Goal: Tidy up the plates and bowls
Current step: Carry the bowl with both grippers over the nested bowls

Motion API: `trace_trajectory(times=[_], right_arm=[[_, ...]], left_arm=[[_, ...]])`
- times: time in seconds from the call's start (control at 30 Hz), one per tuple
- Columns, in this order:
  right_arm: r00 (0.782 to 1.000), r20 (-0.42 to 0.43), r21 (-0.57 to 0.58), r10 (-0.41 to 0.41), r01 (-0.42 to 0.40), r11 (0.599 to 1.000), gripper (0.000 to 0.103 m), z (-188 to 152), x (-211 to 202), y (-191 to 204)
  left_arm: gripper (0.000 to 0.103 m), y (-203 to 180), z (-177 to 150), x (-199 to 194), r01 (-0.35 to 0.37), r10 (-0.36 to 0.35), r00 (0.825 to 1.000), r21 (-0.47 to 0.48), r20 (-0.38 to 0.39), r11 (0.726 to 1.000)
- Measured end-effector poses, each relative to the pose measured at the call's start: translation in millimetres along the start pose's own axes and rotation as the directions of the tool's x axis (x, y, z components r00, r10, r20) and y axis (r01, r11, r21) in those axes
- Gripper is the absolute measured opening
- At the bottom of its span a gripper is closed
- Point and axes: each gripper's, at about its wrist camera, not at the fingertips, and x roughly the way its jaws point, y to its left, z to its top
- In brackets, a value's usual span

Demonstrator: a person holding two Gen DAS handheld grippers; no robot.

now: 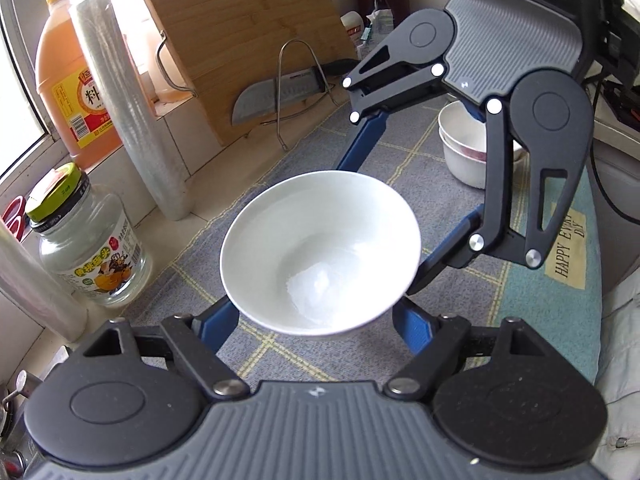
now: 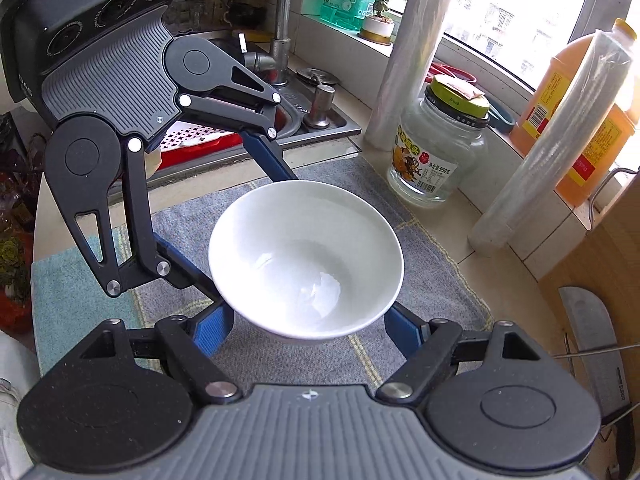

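White bowl [image 1: 320, 254] sits upright between four blue fingers, two from each gripper, above a grey checked mat [image 1: 304, 156] on the counter. Its base is hidden under its own rim in both views, so contact with the mat cannot be told. Bowl is empty, only glare on the inside.

Left gripper [image 1: 316, 316] pinches the bowl at its lower sides; its fingers [image 1: 216, 326] vanish under the rim, tips unseen. Right gripper [image 2: 310, 326] is likewise clamped on the same bowl, fingertips hidden below the rim. Each gripper also shows in the other's view, coming in from the far side with blue fingers running behind the bowl.

Stacked white bowls [image 1: 464, 152] stand at the mat's far right, partly blocked by the right gripper's linkage; the count is unclear. The top one looks empty.

Glass jar [image 2: 436, 148] with a green lid stands just off the mat; it looks clear inside. Orange jug [image 1: 76, 80] holds orange liquid, partly covered by a roll of plastic wrap [image 1: 132, 108]. Cutting board [image 1: 244, 40] leans at the back, a cleaver [image 1: 276, 94] in a wire rack before it. Sink [image 2: 304, 116] is mostly blocked by the left gripper; a red tray [image 2: 196, 140] shows in it, cut off.
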Motion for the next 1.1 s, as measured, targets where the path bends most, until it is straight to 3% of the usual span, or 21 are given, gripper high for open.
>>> trace_trajectory(times=[0.53,1.1], right_arm=[[0.995,0.006,0.07,-0.104,0.104,0.992,0.086,-59.1,-75.7,-16.1],[0.976,-0.036,0.174,-0.214,0.217,0.961,0.086,-113.6,-120.1,-41.4]], left_arm=[[0.083,-58.5,65.6,11.5,0.047,-0.052,0.998,0.104,0.047,0.994],[0.083,-91.8,124.1,48.8,0.134,-0.151,0.986,0.205,0.068,0.969]])
